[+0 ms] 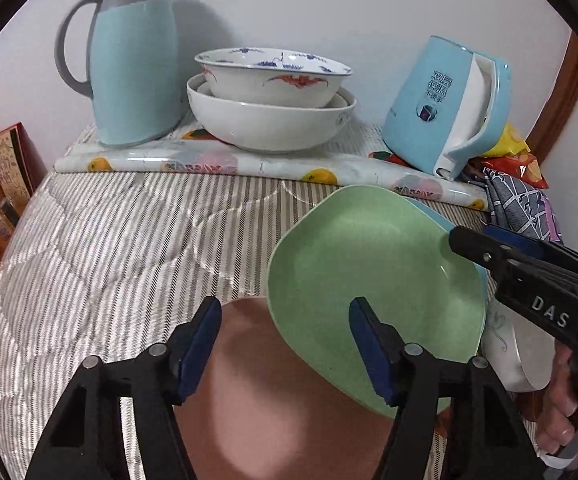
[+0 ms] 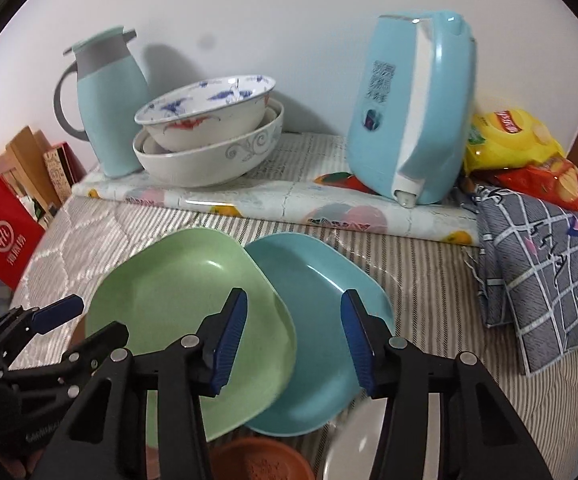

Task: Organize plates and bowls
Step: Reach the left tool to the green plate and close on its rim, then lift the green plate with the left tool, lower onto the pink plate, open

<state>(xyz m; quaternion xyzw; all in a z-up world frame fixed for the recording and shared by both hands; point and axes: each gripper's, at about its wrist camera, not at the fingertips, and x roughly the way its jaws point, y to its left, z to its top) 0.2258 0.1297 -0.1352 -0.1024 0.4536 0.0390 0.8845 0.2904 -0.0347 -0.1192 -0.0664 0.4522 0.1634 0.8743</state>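
Left gripper (image 1: 285,344), black w/ blue pads, hangs w/ its jaws apart over a brown-pink plate (image 1: 273,400) and the near edge of a green plate (image 1: 369,280). Right pad sits in front of the green plate's inner face, left pad over the brown-pink one; nothing looks pinched, tho contact can't be told for sure.

Right gripper (image 2: 293,340) also has its jaws apart. From its own cam they straddle the seam where the green plate overlaps a teal plate (image 2: 321,320): left pad over green, right pad over teal, neither pad pressing on anything. From the left cam the right gripper comes in from the right edge, a hand (image 1: 565,400) on its handle, tip at the green plate's far rim.

Plates lie overlapped on a striped quilted cloth (image 1: 109,260). At the back, on a fruit-print mat (image 2: 269,204): a patterned bowl (image 1: 273,74) nested in a white bowl (image 1: 269,124), pale-blue thermos jug (image 1: 133,60) at left, blue kettle (image 1: 445,108) at right. Snack bags (image 2: 517,140) and plaid cloth (image 2: 541,264) far right.
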